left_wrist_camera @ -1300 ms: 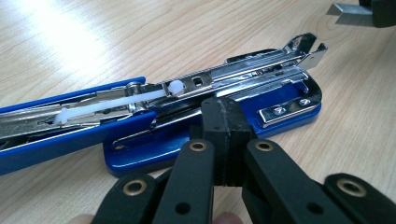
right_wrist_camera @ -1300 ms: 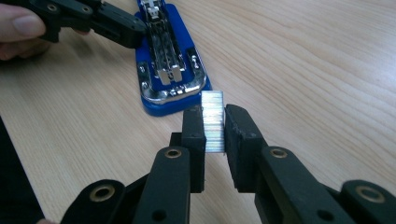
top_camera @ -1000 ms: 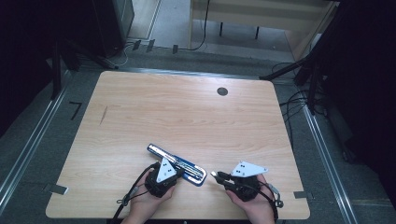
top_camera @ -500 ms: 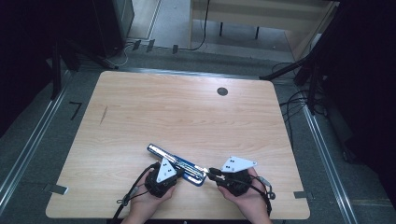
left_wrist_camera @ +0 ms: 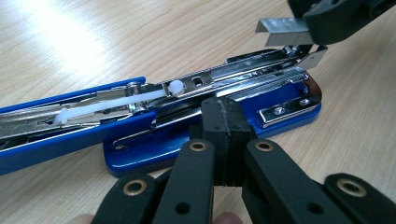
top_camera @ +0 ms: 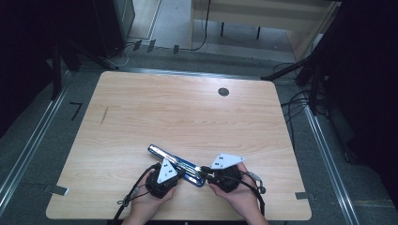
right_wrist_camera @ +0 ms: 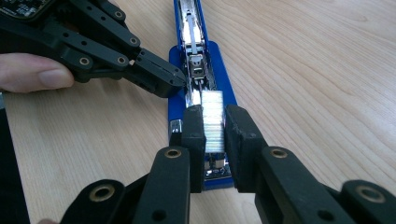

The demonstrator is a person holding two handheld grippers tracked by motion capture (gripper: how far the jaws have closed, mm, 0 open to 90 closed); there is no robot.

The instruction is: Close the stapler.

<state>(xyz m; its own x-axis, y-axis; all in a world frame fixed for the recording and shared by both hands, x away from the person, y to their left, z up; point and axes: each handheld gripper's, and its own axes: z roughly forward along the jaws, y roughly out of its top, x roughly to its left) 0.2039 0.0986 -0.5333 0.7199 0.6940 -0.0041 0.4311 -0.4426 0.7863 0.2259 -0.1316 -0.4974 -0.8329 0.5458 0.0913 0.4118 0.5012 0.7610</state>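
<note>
Blue stapler (top_camera: 176, 163) open on table (top_camera: 187, 117); right claw (right_wrist_camera: 215, 123) grips staple strip (right_wrist_camera: 213, 119), left claw (left_wrist_camera: 226, 135) closed, seemingly pressing base.

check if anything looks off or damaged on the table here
Nothing looks damaged or spilled. The blue stapler lies swung wide open on the wooden table with its metal staple channel bare. That fits loading: the right tool holds a strip of staples above the channel, and the shut left tool presses on the stapler.
</note>
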